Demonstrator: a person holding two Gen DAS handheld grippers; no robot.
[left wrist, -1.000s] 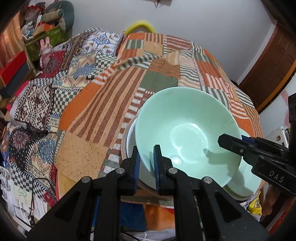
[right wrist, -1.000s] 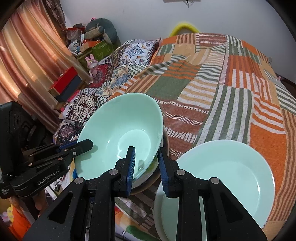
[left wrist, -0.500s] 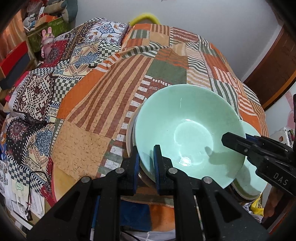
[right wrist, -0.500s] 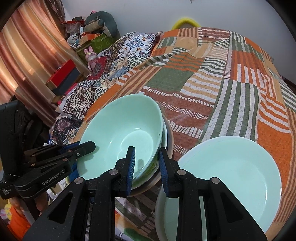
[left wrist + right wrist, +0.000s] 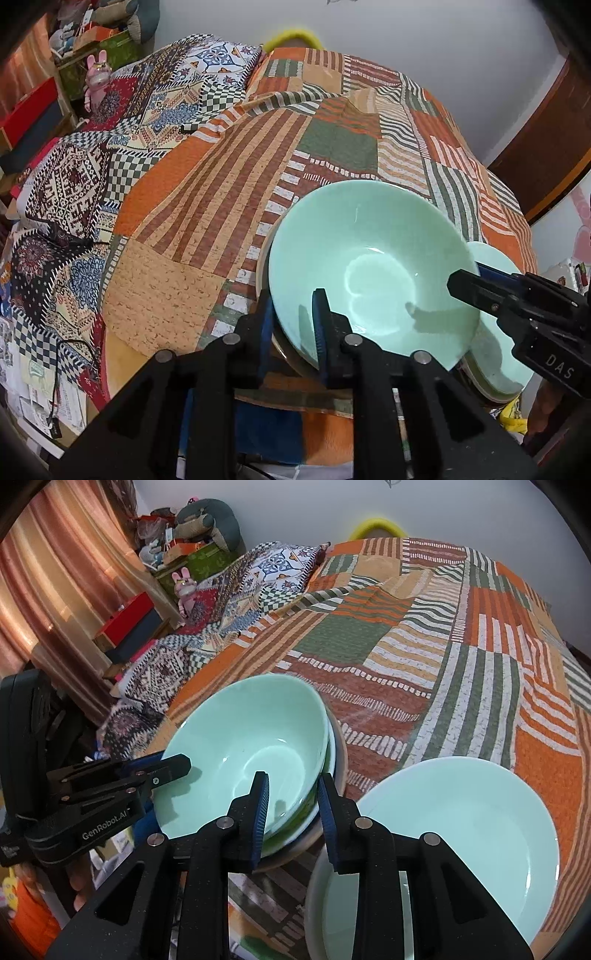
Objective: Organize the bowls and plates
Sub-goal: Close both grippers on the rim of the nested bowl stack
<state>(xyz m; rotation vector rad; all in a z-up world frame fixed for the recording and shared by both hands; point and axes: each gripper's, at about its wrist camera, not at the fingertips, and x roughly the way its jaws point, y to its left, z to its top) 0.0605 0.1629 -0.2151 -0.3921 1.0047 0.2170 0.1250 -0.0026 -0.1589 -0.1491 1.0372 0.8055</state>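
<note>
The mint-green bowl (image 5: 371, 273) sat nested on top of other bowls at the near edge of the patchwork quilt (image 5: 229, 192), just beside a pale green plate (image 5: 454, 834) stacked on another plate. The left gripper (image 5: 291, 321) straddled the bowl's near rim, one blue-padded finger inside and one outside, with a gap showing around the rim; I could not tell whether it was pinching. The right gripper (image 5: 291, 805) stood likewise over the opposite rim, its jaws visibly apart and not closed on it. White lettering on the left gripper's body read "GenRobot.AI", and the right one carried "DAS". A pink rabbit toy (image 5: 183, 587) stood by the cluttered boxes near the curtain (image 5: 48, 590).
</note>
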